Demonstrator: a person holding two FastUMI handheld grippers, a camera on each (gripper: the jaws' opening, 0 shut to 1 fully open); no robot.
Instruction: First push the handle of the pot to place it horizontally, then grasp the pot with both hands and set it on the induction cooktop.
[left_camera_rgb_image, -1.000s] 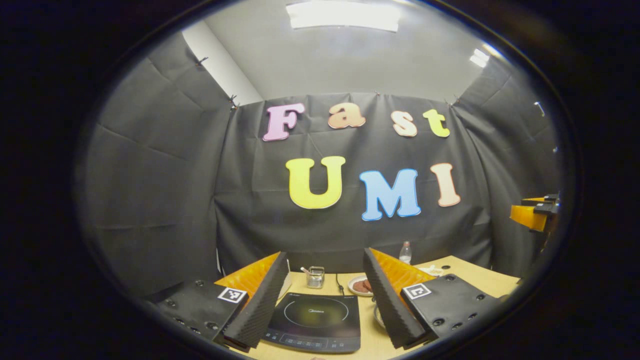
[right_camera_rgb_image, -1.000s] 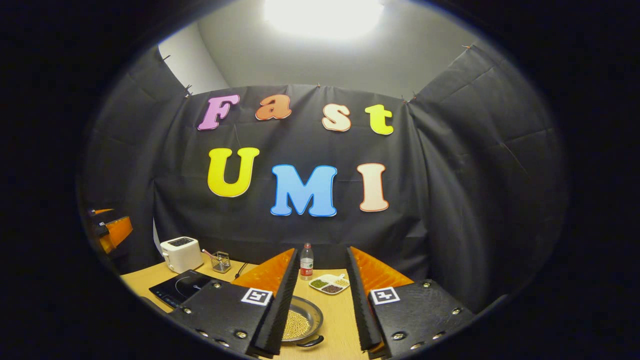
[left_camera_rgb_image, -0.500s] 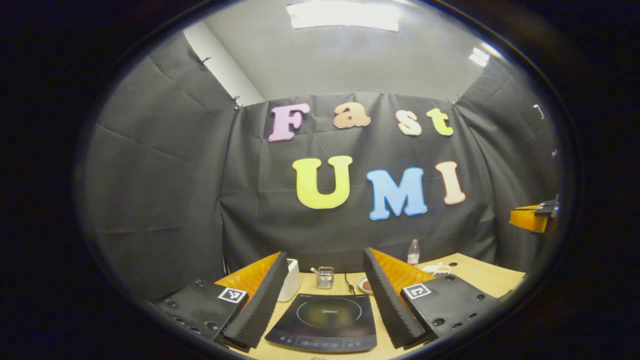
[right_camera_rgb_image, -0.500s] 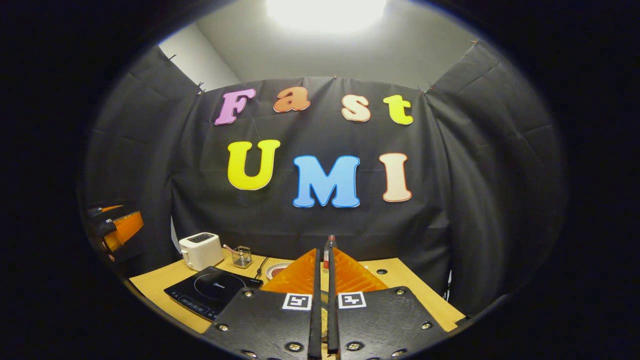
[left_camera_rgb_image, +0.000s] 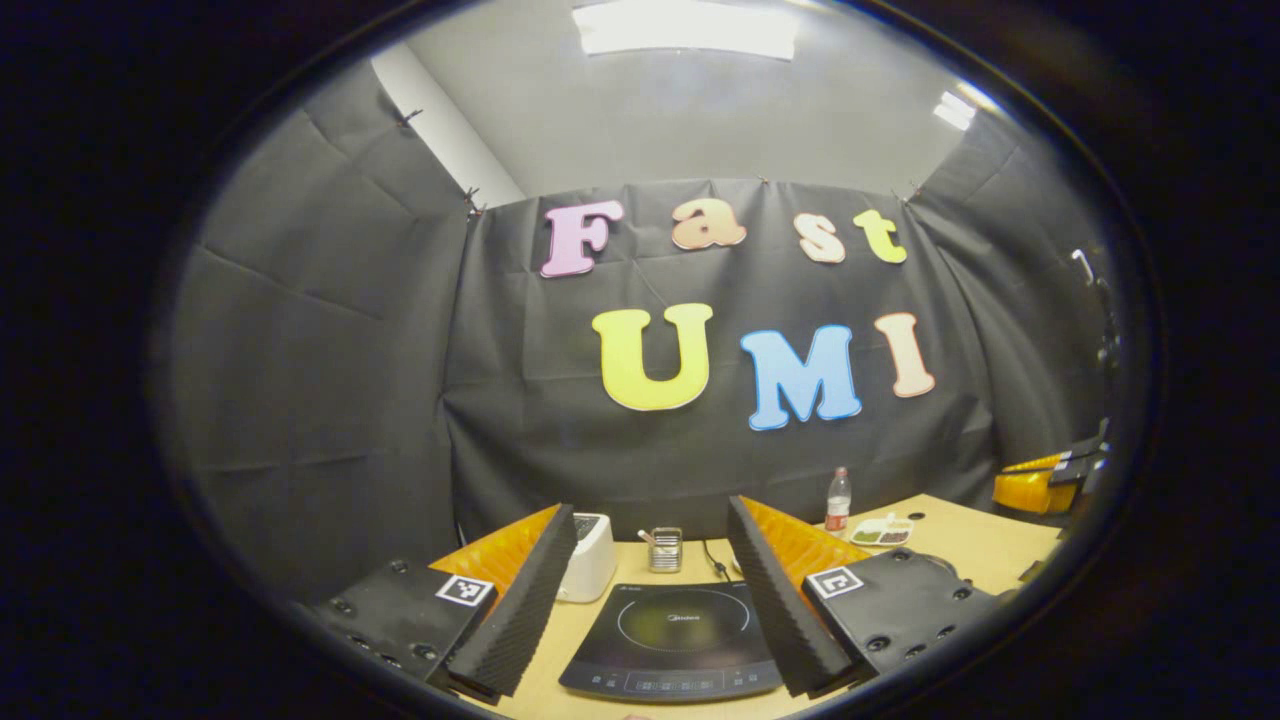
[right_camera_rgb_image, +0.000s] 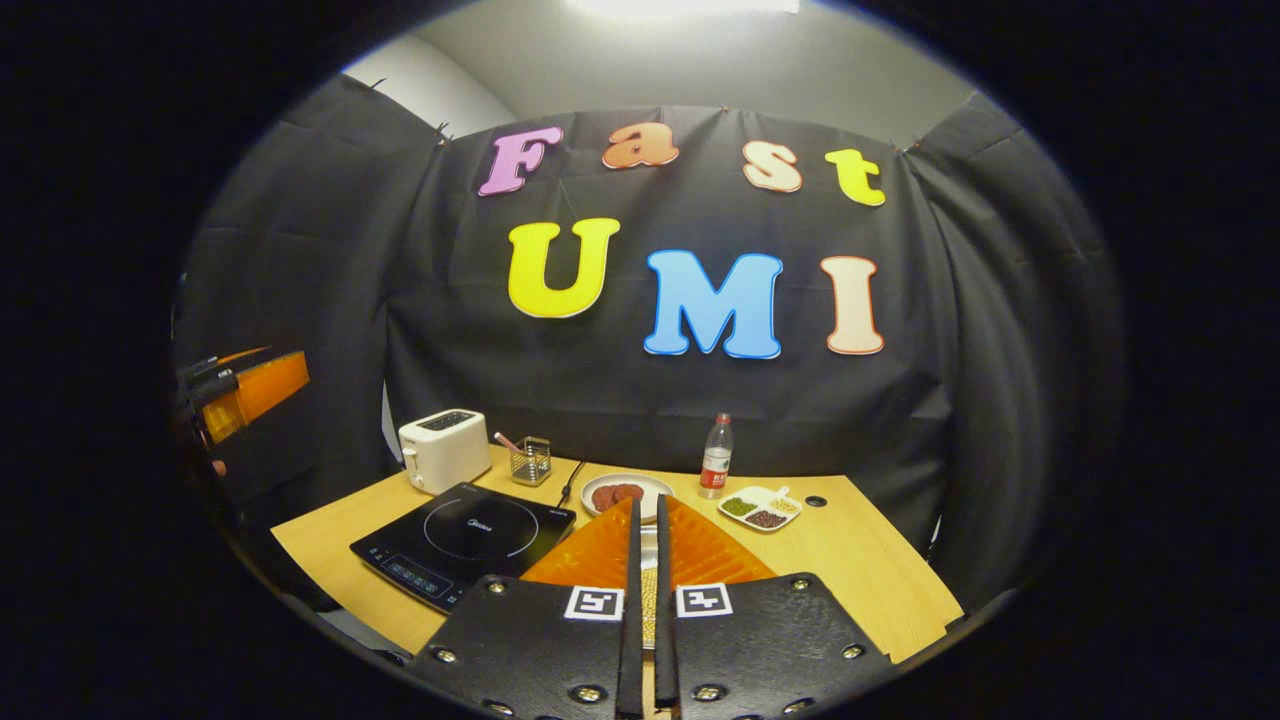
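**Two grippers over the wooden table**

Ahead of the left gripper (left_camera_rgb_image: 650, 600), whose fingers are spread wide, the induction cooktop (left_camera_rgb_image: 670, 640) lies on the wooden table (left_camera_rgb_image: 975, 540), with the toaster (left_camera_rgb_image: 590, 555) beyond. The right gripper (right_camera_rgb_image: 647, 600) is clenched to a slit; through it, grain in the pot (right_camera_rgb_image: 648, 595) shows, though whether the fingers grip anything cannot be told.

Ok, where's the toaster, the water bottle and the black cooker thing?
toaster (right_camera_rgb_image: 444, 452): right gripper view, on its white front side.
water bottle (right_camera_rgb_image: 714, 463): right gripper view, on its label.
induction cooktop (left_camera_rgb_image: 670, 637): left gripper view, on its glass top, inside the ring.
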